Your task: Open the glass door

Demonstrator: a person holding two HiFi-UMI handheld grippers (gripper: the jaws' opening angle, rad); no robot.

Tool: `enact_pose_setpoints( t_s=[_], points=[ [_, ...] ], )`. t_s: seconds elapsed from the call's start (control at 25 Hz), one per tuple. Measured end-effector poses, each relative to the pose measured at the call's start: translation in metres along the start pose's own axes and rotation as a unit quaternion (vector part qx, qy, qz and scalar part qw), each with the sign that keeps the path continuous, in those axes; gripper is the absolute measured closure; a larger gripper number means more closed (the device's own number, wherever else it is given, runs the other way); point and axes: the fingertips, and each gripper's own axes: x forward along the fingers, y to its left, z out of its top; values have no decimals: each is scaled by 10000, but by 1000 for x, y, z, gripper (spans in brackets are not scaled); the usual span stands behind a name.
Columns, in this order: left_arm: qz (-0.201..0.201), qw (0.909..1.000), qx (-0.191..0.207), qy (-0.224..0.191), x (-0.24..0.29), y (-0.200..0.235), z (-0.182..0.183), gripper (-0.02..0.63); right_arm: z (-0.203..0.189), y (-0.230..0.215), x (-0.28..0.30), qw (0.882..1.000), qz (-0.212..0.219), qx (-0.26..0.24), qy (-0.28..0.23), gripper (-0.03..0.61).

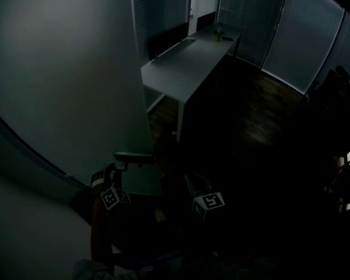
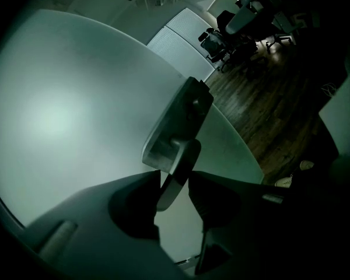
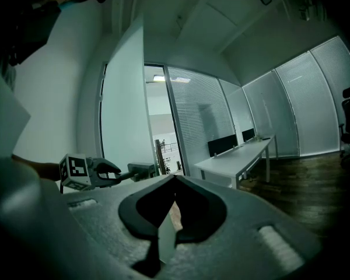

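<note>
The left tongs (image 2: pixel 174 178) and right tongs (image 3: pixel 170 206) are dark grey moulded shells, each bearing a black-and-white marker cube (image 1: pixel 114 197).

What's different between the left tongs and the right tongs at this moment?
The left tongs are closed on the door handle; the right tongs grip nothing, their jaws together. The left tongs sit right at the glass door; the right tongs are clear of it, facing a long white desk. Each bears a marker cube.
</note>
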Motion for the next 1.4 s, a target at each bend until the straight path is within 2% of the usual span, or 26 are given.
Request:
enact_pose_setpoints(
  t_s=[0.2,0.56,0.92,1.08,1.24,1.4],
  points=[
    [155,9999,17,45,-17,-14,-17,461,-8,11,-20,10000,48,-45,-33,580],
    [227,9997,-25,113,-19,-17,-28,461,-12,14,-21,9999,107,-88,-12,580],
    [248,9996,-87,85,-27,-16,-26,459,-9,14,-22,9998,137,-99,-42,580],
    [393,9986,-365,8,-32,-14,-26,449,-9,13,-23,9999,108,-81,-24,580],
    [385,9939,-993,-293,-41,-15,-23,397,-8,12,-24,9999,110,-92,12,580],
    [315,9916,-1189,-390,-57,-21,-19,369,-7,13,-26,9998,146,-116,38,580]
  ],
)
